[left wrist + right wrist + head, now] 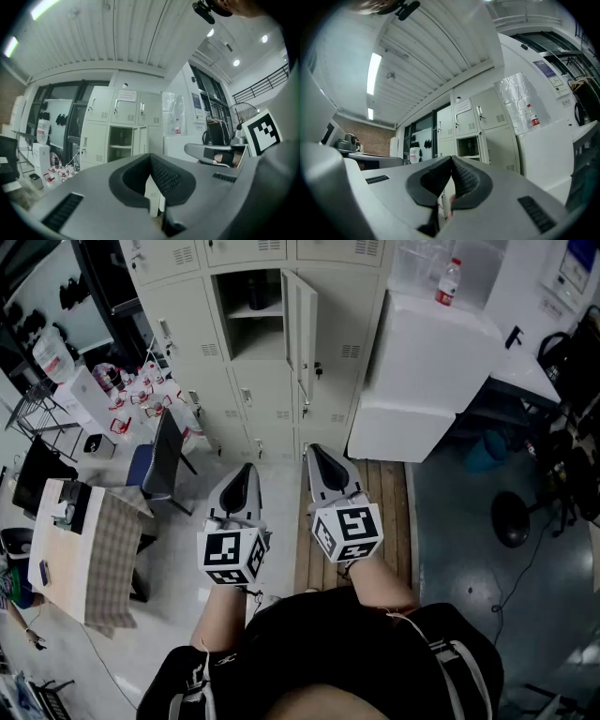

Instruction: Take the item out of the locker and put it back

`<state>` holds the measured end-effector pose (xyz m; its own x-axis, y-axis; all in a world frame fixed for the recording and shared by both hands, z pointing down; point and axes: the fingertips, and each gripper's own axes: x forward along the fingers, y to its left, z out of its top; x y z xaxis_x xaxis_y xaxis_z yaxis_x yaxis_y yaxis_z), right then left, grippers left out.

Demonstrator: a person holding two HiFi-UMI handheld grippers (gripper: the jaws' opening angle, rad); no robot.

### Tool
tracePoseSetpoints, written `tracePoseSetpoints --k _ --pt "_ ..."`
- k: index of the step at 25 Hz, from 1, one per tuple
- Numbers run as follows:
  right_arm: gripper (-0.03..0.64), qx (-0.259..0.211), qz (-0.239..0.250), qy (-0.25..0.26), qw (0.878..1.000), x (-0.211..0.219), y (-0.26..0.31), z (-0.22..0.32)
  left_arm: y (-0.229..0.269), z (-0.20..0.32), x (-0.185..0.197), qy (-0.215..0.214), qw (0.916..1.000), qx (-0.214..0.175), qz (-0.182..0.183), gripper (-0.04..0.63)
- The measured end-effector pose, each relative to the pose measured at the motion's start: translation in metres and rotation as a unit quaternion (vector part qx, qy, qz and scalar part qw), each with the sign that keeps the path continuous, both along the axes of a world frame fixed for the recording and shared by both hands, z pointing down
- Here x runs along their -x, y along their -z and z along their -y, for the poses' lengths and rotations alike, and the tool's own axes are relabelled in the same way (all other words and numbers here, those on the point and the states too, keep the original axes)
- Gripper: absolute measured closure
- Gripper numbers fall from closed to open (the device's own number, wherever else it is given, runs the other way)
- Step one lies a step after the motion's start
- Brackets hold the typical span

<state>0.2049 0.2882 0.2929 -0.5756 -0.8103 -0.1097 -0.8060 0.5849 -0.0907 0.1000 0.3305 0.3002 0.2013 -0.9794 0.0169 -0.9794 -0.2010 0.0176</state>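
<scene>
Both grippers are held in front of the body, well short of the lockers and not touching anything. The left gripper (pixel 246 471) has its jaws closed tip to tip with nothing between them, as the left gripper view confirms (pixel 151 158). The right gripper (pixel 318 454) is the same: jaws fully together and empty (pixel 451 159). The two sit side by side with a gap between them, the right slightly further forward.

The open locker (pixel 255 334) is straight ahead, in the middle row of the bank. The dark item (pixel 255 290) stands upright on the inner shelf (pixel 253 311), in the upper part of the compartment and set back from the front edge. It also shows in the right gripper view (pixel 470 147). I can't tell what it is.

The locker door (pixel 304 329) is swung out on the right side, with its free edge pointing towards the person. It bounds the opening on the right gripper's side.

- **Right:** a white cabinet (pixel 427 371) juts out just beside the door, with a bottle (pixel 450 282) on top.
- **Left:** a chair (pixel 165 460) stands near the locker bank, and a counter (pixel 80 549) sits further out.
- **Ahead:** bare floor runs from the grippers to the locker front, with a wooden floor strip (pixel 386 512) under the right side.
</scene>
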Motion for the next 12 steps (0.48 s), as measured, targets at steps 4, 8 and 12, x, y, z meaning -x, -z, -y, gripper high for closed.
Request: tracePoseSetpoints --k 4,8,12 --pt "0.603 0.006 0.014 0.006 1.000 -0.006 -0.001 -0.006 0.000 -0.006 -0.006 -0.001 1.0000 0.002 0.003 0.583" --pt "0.603 0.005 0.017 0.013 1.000 -0.010 0.000 -0.008 0.000 -0.006 -0.012 0.000 1.0000 0.004 0.006 0.583" --pt "0.603 0.009 0.017 0.013 1.000 -0.015 -0.003 -0.006 -0.003 -0.006 -0.018 0.001 0.9999 0.006 0.010 0.583"
